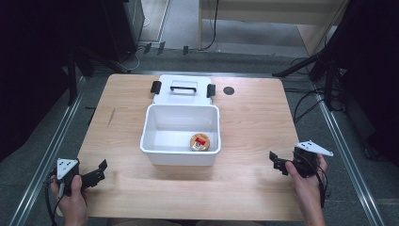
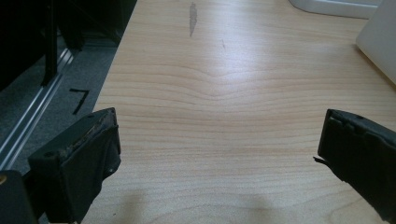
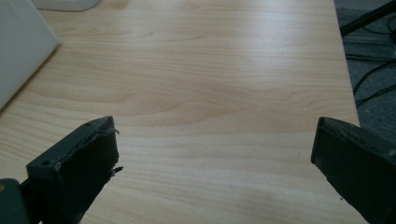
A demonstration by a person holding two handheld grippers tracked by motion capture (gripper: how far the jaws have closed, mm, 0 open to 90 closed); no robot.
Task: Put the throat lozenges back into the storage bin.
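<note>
An open white box (image 1: 149, 123) stands in the middle of the wooden table. A round tan tin with a red label (image 1: 199, 142) lies in its front right corner. The box's white lid (image 1: 183, 96), with a black handle and two black latches, lies flat just behind it. My left gripper (image 1: 99, 172) rests at the table's front left, open and holding nothing; in its own view the left gripper (image 2: 217, 140) has bare wood between its jaws. My right gripper (image 1: 277, 163) sits at the front right, open too. The right gripper (image 3: 212, 144) also looks onto bare wood.
The box's side (image 2: 380, 42) shows at the right edge of the left gripper view, and the same box (image 3: 21, 46) at the left of the right gripper view. A round black hole (image 1: 228, 90) marks the tabletop beside the lid. Stands and cables crowd the floor around the table.
</note>
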